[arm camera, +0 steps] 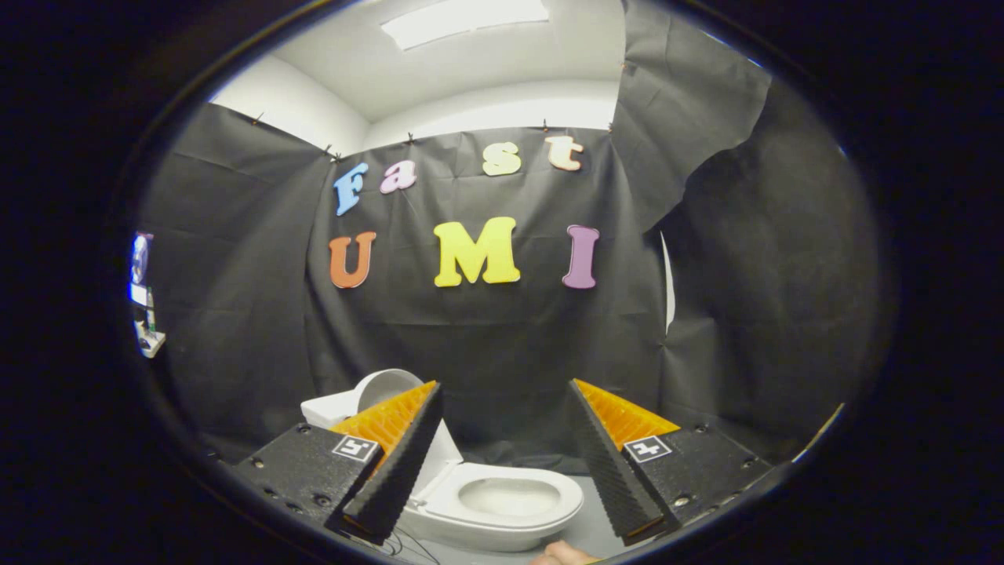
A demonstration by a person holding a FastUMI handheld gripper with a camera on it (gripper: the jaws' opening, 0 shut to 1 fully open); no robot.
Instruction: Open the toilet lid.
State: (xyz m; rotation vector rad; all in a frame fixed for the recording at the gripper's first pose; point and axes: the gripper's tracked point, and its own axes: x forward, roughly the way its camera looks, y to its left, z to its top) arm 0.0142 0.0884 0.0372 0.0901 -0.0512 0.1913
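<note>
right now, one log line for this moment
toilet lid: raised, upright | seat: down | tool: open, holding nothing, above bowl

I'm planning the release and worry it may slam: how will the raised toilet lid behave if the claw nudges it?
The lid looks like stiff, smooth plastic, so probably slippery. It stands upright against the tank, so a forward nudge could drop it onto the seat. The claw hangs open, touching nothing.
</note>
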